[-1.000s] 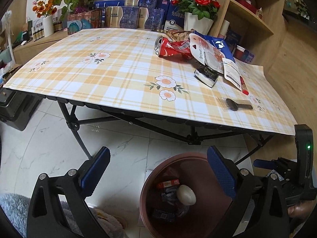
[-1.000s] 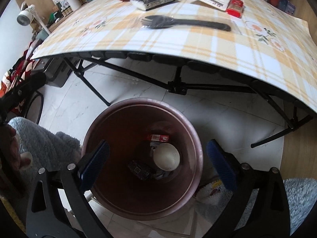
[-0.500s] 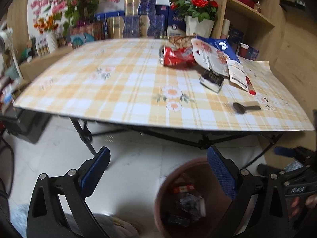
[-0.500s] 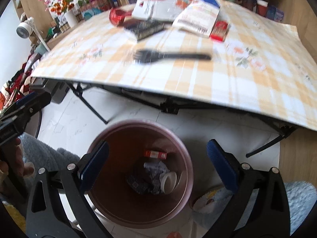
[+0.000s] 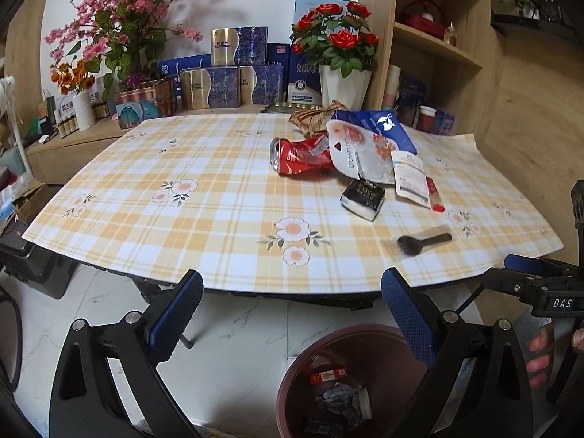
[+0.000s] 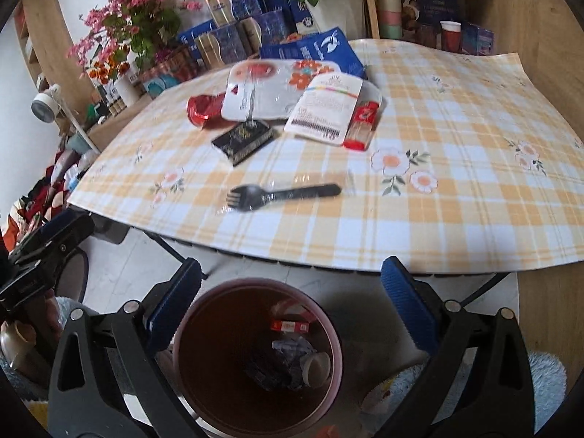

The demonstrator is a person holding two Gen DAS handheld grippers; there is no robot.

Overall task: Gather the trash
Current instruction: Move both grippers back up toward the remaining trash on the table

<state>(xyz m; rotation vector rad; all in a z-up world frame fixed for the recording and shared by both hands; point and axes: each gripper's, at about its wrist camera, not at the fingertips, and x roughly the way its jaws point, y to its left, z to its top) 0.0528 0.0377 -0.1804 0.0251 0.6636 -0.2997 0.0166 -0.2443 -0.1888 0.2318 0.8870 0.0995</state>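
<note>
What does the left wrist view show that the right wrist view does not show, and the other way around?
Only the left wrist view: the brown crumpled wrapper behind the pile, and the right gripper.
Only the right wrist view: the red paper cup on the shelf.
Both: the crushed red can, black fork, bin, both grippers open.

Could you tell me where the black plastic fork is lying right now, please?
The black plastic fork lies on the checked tablecloth near the table's front edge, above the brown bin, nearer the camera than the small black packet.
</note>
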